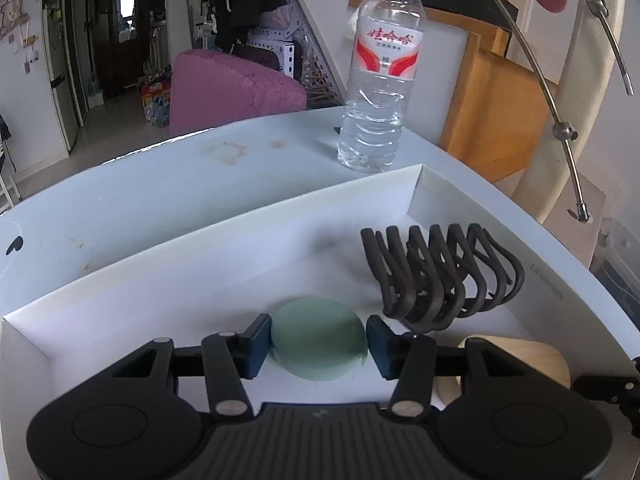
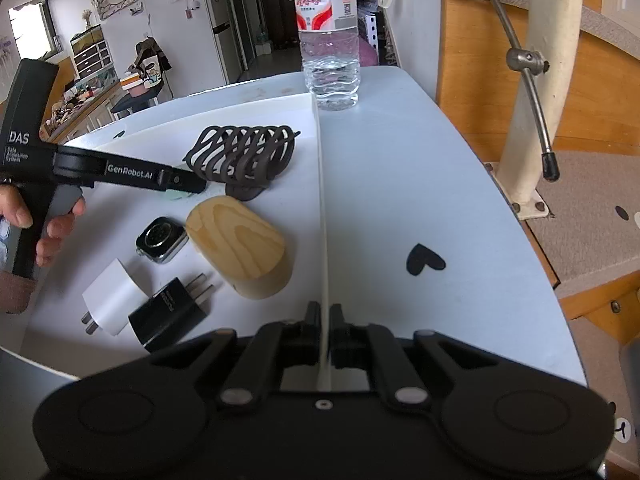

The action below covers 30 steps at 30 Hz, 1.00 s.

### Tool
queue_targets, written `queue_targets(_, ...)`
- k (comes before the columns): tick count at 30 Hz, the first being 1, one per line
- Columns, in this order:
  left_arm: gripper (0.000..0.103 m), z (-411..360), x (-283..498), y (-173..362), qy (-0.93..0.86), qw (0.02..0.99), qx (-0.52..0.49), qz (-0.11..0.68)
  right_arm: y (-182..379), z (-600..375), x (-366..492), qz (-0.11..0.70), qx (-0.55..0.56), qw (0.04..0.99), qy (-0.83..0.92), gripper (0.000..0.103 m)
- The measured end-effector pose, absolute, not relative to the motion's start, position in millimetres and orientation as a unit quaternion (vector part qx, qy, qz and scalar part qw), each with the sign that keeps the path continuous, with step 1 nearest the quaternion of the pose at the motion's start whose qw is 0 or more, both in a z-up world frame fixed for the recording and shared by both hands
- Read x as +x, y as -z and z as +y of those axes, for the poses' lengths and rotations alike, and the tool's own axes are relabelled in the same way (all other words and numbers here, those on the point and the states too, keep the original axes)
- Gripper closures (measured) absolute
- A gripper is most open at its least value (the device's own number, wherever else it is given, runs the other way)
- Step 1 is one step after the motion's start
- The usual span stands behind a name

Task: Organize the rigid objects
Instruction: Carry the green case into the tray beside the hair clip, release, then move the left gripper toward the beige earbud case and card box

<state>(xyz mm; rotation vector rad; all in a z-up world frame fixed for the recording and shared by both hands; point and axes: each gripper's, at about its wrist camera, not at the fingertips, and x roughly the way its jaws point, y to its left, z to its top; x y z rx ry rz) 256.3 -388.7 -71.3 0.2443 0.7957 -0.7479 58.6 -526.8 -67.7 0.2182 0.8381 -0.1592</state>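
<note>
Left wrist view showed the left gripper (image 1: pixel 319 345) clamped on a green puck (image 1: pixel 319 342) low inside the white box (image 1: pixel 224 222), where five other items already lay, while the right gripper (image 2: pixel 325 330) pinched the box's wall, so sorting looked nearly finished.

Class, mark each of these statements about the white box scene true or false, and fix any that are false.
1. The left gripper has its pads on either side of the green round object. True.
2. The right gripper grips the water bottle. False: it is closed on the wall of the white box.
3. The water bottle stands inside the box. False: it stands on the table, outside the box.
4. The smartwatch lies beside the wooden block. True.
5. The dark hair claw lies in the box. True.
</note>
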Motion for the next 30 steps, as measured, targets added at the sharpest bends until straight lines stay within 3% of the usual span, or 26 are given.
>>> queue_targets(5,0.029,-386,258,73,0.35,0.848,0.107,0.382,68,-527,59,0.406,0.106,0.905,0.077,0.098)
queue_targets(10,0.024,-378,256,69,0.35,0.847,0.093,0.389,68,-527,59,0.406,0.106,0.905,0.077,0.098)
queue_targets(15,0.007,-365,240,57,0.352,0.852,0.099,0.374,68,-527,58,0.406,0.105,0.905,0.077,0.098)
queue_targets(22,0.0,-336,213,35,0.345,0.86,0.102,0.361,68,-527,58,0.406,0.105,0.904,0.077,0.098)
queue_targets(30,0.0,-300,175,10,0.356,0.864,0.102,0.34,68,-527,58,0.407,0.106,0.904,0.08,0.098)
